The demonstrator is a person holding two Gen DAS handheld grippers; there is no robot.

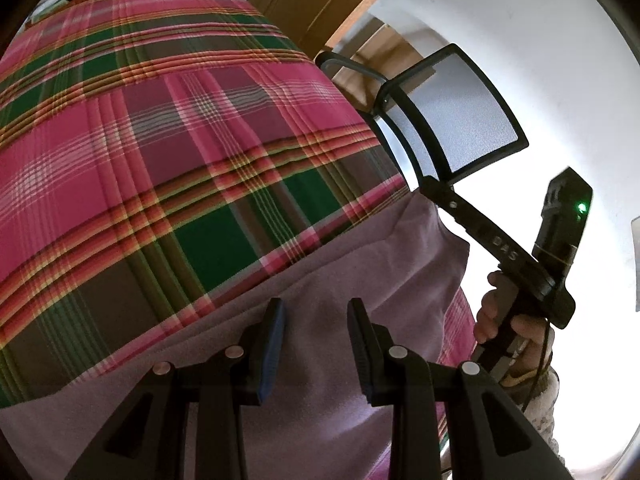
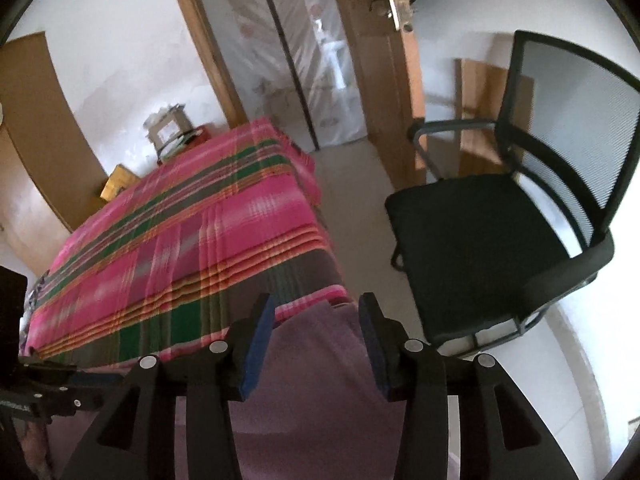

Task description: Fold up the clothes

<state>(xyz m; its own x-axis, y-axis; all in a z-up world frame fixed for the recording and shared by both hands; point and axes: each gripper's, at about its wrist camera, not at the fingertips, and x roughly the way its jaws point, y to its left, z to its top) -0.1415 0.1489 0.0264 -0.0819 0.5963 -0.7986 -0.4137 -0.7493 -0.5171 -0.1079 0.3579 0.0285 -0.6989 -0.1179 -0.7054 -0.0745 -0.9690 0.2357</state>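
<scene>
Daylight floods in from the right, blowing the floor (image 1: 520, 60) out to plain white in the left wrist view. Against that glare the mesh chair (image 2: 520, 216) and the dark fingers in front go almost to silhouette. The right wrist view is softly smeared, its plaid bedcover (image 2: 192, 236) blurred. Both pictures bulge, with black corners.

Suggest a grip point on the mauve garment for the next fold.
Probably the mauve garment's far right corner, by the table edge next to the chair. It lies flat on the plaid cloth there, so come from the right, low, pinching the edge. Right gripper hovers open nearest.
</scene>
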